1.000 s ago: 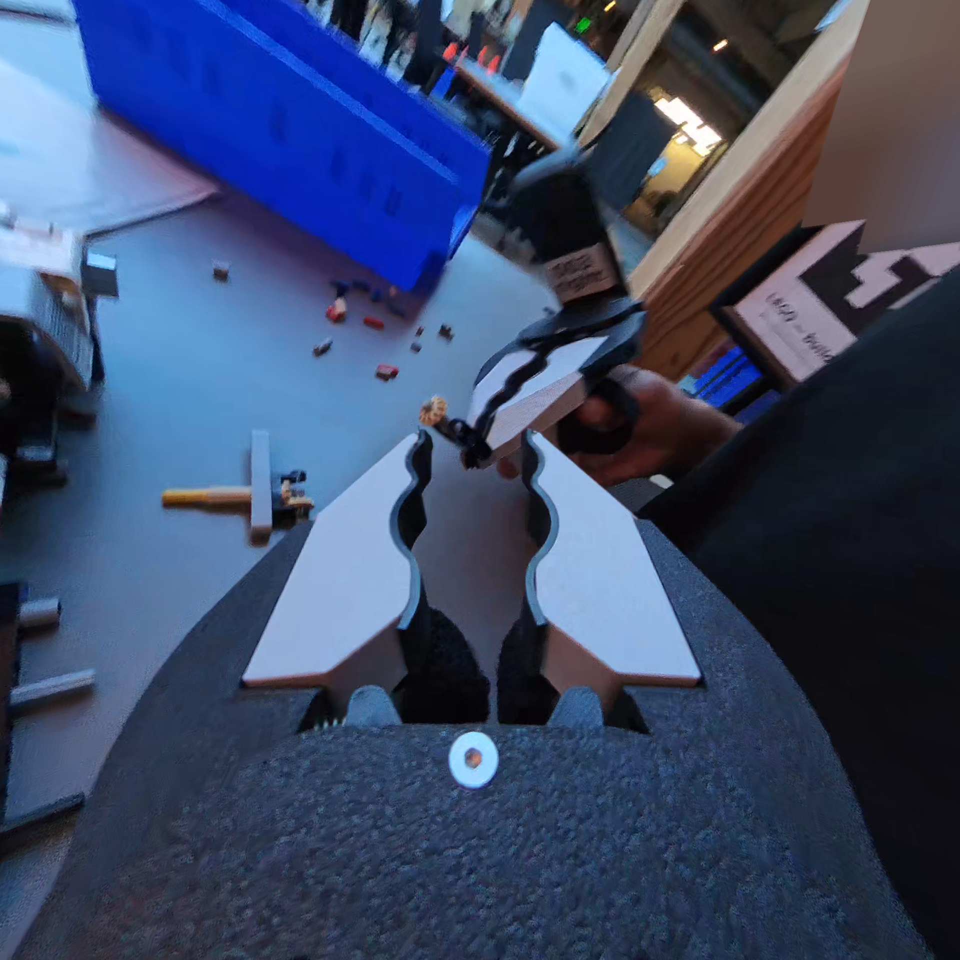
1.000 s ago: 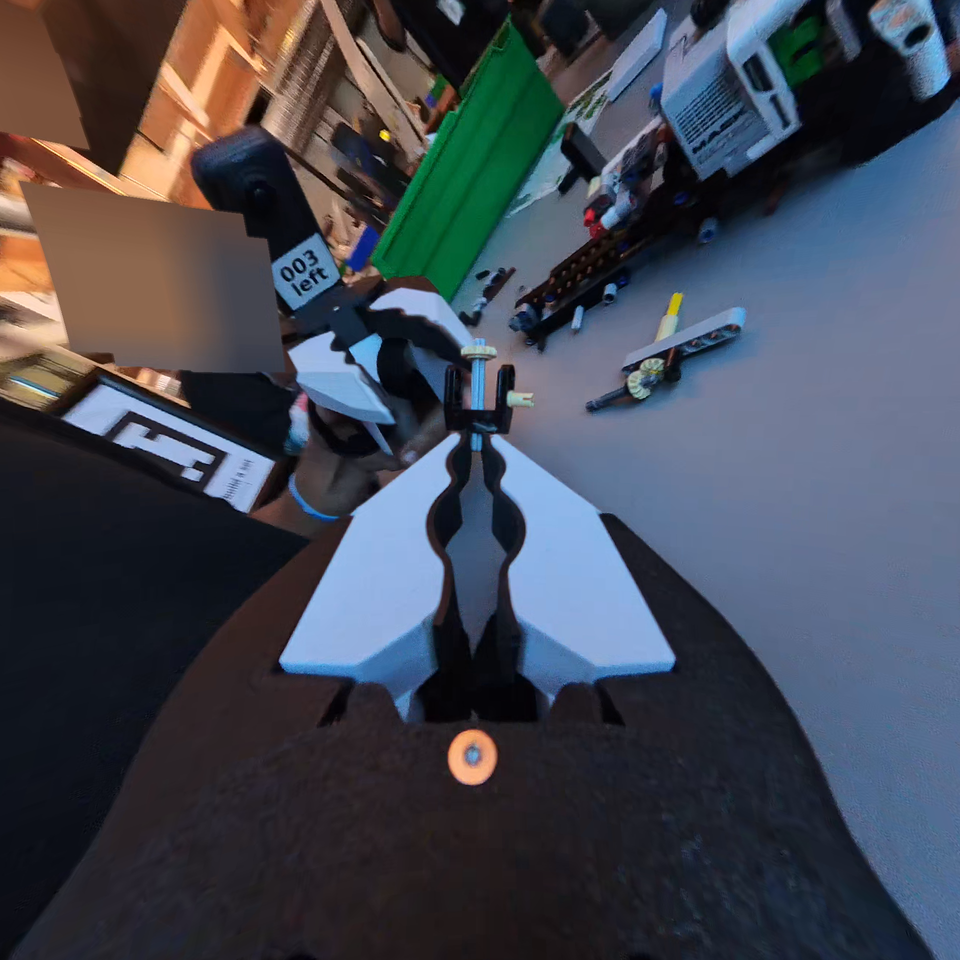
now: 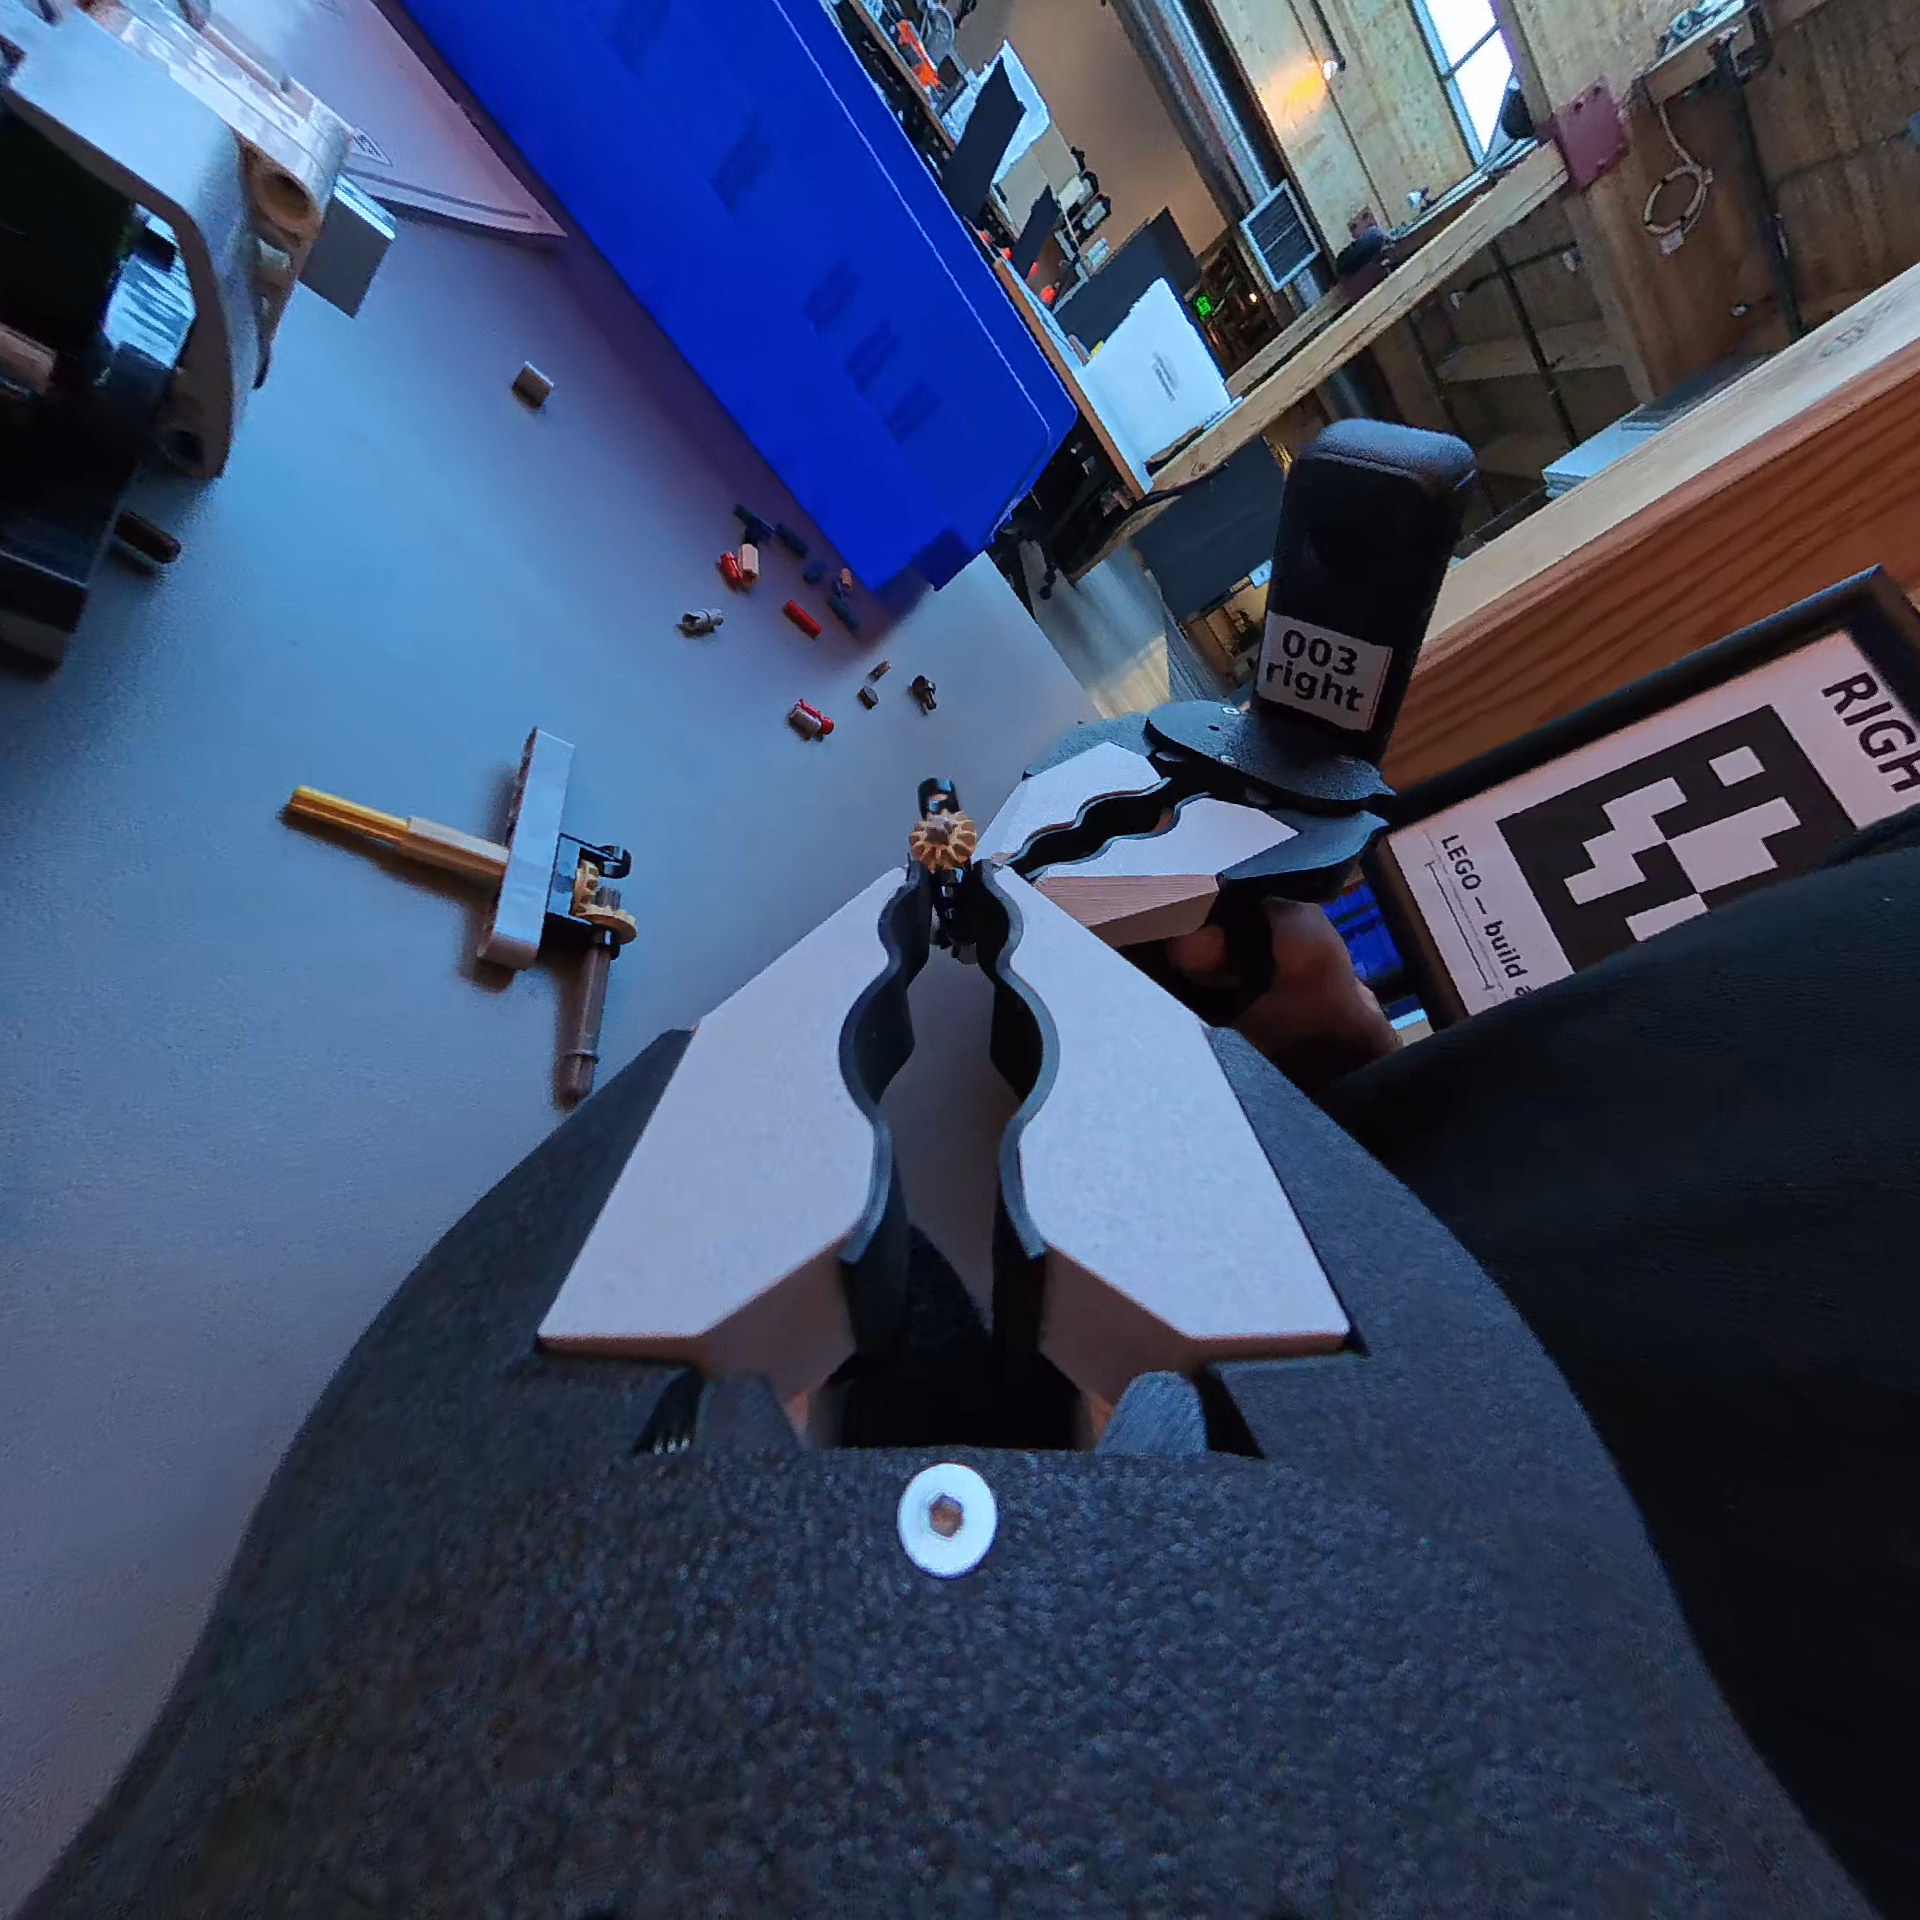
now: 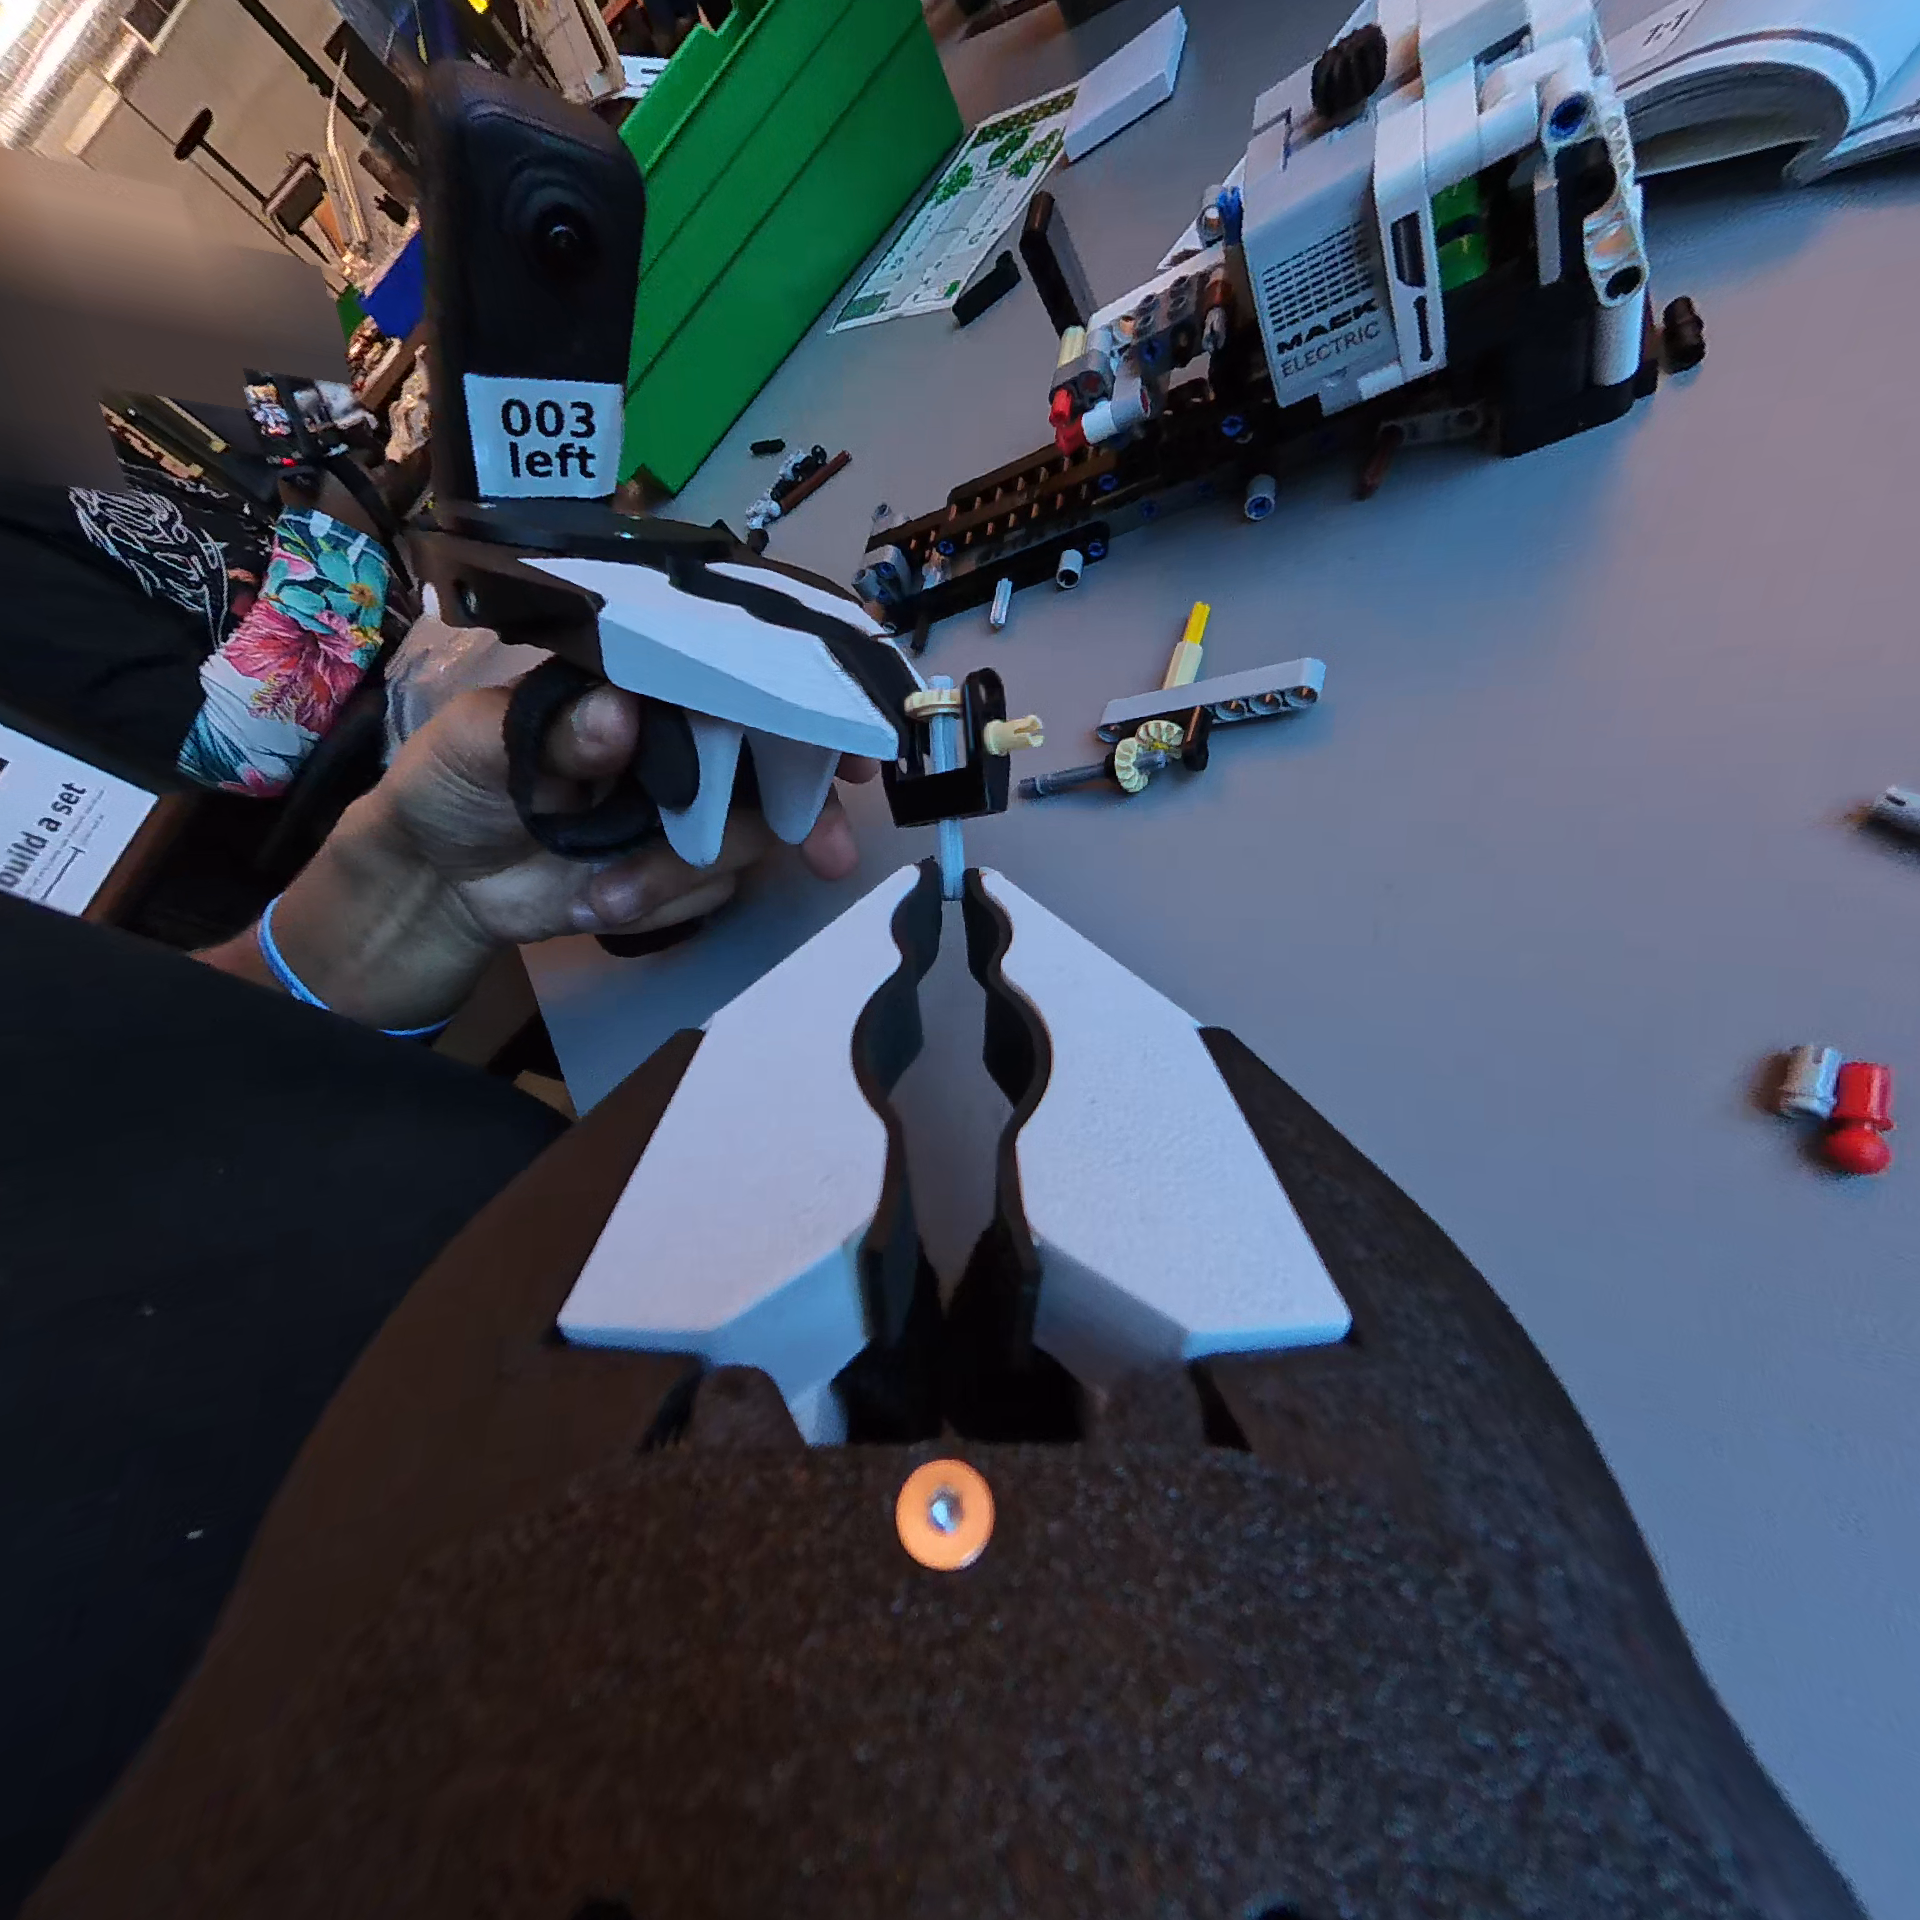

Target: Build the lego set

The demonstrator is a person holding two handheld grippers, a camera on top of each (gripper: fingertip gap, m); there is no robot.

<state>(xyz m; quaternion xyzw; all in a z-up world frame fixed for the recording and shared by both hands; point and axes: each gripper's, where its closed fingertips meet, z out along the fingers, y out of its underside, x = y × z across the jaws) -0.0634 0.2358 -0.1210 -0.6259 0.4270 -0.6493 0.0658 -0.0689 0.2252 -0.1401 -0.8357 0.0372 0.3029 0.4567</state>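
Observation:
A small black frame piece (image 4: 951, 774) carries a tan gear (image 3: 942, 838), a tan pin (image 4: 1015, 732) and a light grey axle (image 4: 945, 847). It is held in the air above the grey table (image 4: 1403, 1039). My left gripper (image 3: 948, 899) is shut on the black frame; it also shows in the right wrist view (image 4: 899, 732). My right gripper (image 4: 948, 883) is shut on the lower end of the axle; it also shows in the left wrist view (image 3: 1006, 850). The two grippers meet tip to tip at the piece.
A grey beam sub-assembly (image 4: 1210, 698) with a yellow axle and gear lies on the table, also in the left wrist view (image 3: 535, 847). A white truck model (image 4: 1403, 260) and dark chassis (image 4: 997, 520) stand behind. Blue bin (image 3: 779, 260), green bin (image 4: 769, 208), loose pins (image 3: 800, 613), red piece (image 4: 1855, 1112). The grippers are tip to tip, or close to it.
My left gripper was open and apart from the piece; it has closed on the black frame. My right gripper now grips only the axle's end.

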